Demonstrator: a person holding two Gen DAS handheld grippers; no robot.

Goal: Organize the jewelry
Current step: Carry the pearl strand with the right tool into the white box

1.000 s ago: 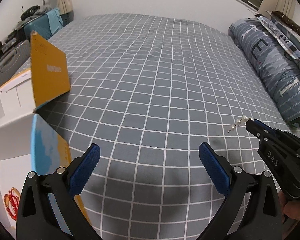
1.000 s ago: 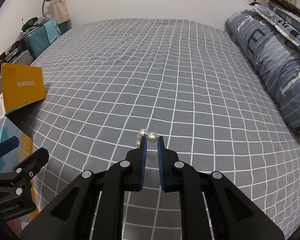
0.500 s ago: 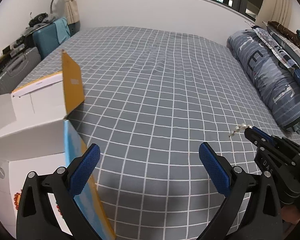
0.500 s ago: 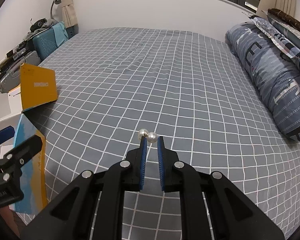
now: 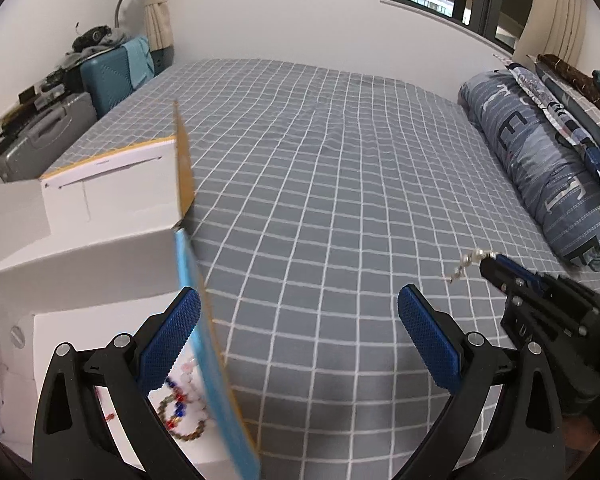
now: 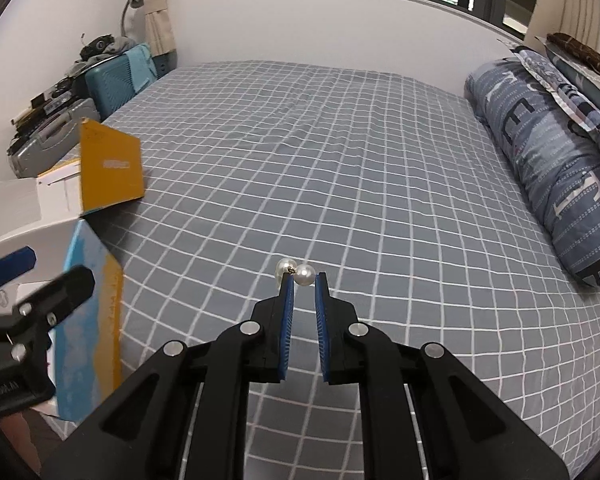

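Right wrist view: right gripper was clenched on a pearl piece at its tips, pearls poking out above the bed, well clear of the sheet. The open box with beads inside lay off to the left, on the left gripper's side. Left gripper stood wide apart, empty, just beside the box wall; the pearls likely had to travel left across to it.

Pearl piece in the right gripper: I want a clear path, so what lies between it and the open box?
Only bare checked bedspread lies between the pearl piece and the open box, as the right wrist view shows.
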